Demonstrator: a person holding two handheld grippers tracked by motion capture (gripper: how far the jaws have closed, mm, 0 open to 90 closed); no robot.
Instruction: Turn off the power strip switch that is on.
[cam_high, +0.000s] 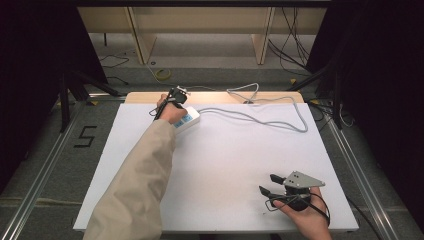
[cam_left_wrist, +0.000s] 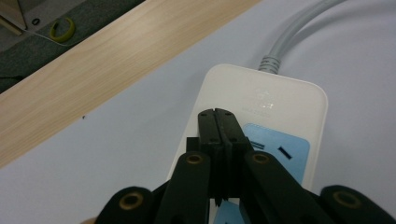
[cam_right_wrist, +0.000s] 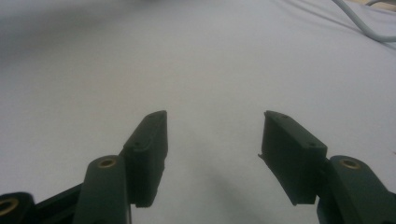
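The left gripper (cam_left_wrist: 218, 114), fingers together, presses the power strip (cam_left_wrist: 261, 100); the right gripper (cam_right_wrist: 212, 123), well apart from the strip, fingers apart.

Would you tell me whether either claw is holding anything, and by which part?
Nothing is held: the left claw is shut, empty, over the power strip; the right claw is open.
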